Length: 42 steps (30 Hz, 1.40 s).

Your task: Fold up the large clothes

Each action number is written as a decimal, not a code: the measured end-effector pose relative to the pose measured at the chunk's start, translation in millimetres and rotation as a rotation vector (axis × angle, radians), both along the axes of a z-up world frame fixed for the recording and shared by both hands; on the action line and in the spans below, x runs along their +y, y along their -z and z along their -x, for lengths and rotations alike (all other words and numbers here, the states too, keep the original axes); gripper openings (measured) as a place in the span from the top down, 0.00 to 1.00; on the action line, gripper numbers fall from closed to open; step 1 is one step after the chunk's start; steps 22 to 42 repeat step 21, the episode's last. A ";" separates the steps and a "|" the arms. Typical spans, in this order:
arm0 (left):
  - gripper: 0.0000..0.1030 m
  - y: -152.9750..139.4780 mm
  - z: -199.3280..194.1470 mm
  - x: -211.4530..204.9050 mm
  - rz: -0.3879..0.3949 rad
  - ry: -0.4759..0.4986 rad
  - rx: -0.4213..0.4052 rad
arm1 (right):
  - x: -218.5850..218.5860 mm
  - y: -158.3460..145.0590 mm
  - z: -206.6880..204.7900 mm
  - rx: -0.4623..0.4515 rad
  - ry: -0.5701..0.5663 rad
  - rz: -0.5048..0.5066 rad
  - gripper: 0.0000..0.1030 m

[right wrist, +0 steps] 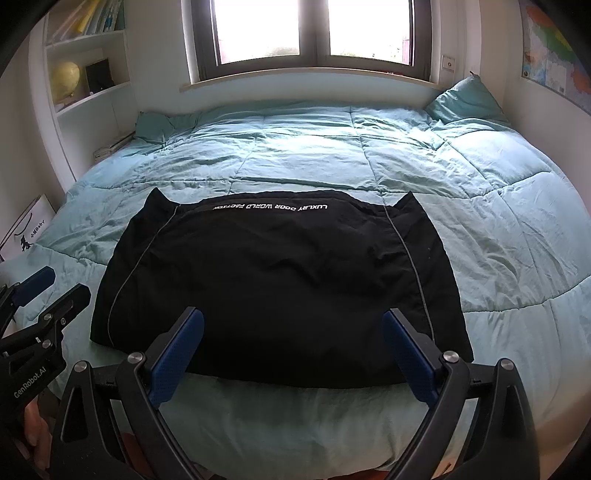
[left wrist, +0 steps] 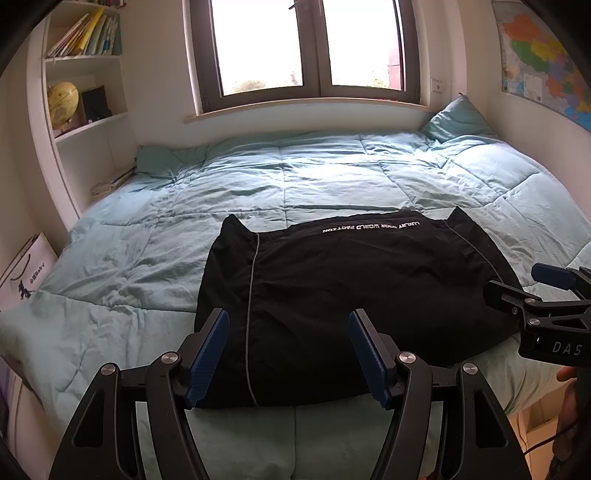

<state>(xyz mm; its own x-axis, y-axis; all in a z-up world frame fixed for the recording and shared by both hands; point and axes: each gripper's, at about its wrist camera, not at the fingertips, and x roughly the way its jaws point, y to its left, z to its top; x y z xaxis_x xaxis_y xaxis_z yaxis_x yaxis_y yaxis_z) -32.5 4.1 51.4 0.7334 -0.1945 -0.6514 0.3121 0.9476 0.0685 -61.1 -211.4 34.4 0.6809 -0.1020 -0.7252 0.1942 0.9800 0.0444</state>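
My left hand-held gripper's pads (left wrist: 207, 358) hid part of the black folded garment's (left wrist: 332, 295) near hem. The colourful wall map (left wrist: 543, 62) was cut off by the frame's edge. The white lettering (right wrist: 269, 207) blurred toward one end.

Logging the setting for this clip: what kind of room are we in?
Most likely a home bedroom. A bed with a teal quilt and pillow sits below a window, with a globe on wall shelves and a map. A black garment lies on the quilt.
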 end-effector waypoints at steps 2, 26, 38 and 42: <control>0.33 -0.2 0.4 -0.5 -0.002 0.000 0.000 | 0.1 1.4 -0.1 0.002 0.002 -0.001 0.05; 0.33 2.8 -8.8 12.5 0.025 -0.010 -0.024 | 0.8 11.2 -4.3 0.027 -0.007 -0.010 0.05; 0.33 2.8 -8.8 12.5 0.025 -0.010 -0.024 | 0.8 11.2 -4.3 0.027 -0.007 -0.010 0.05; 0.33 2.8 -8.8 12.5 0.025 -0.010 -0.024 | 0.8 11.2 -4.3 0.027 -0.007 -0.010 0.05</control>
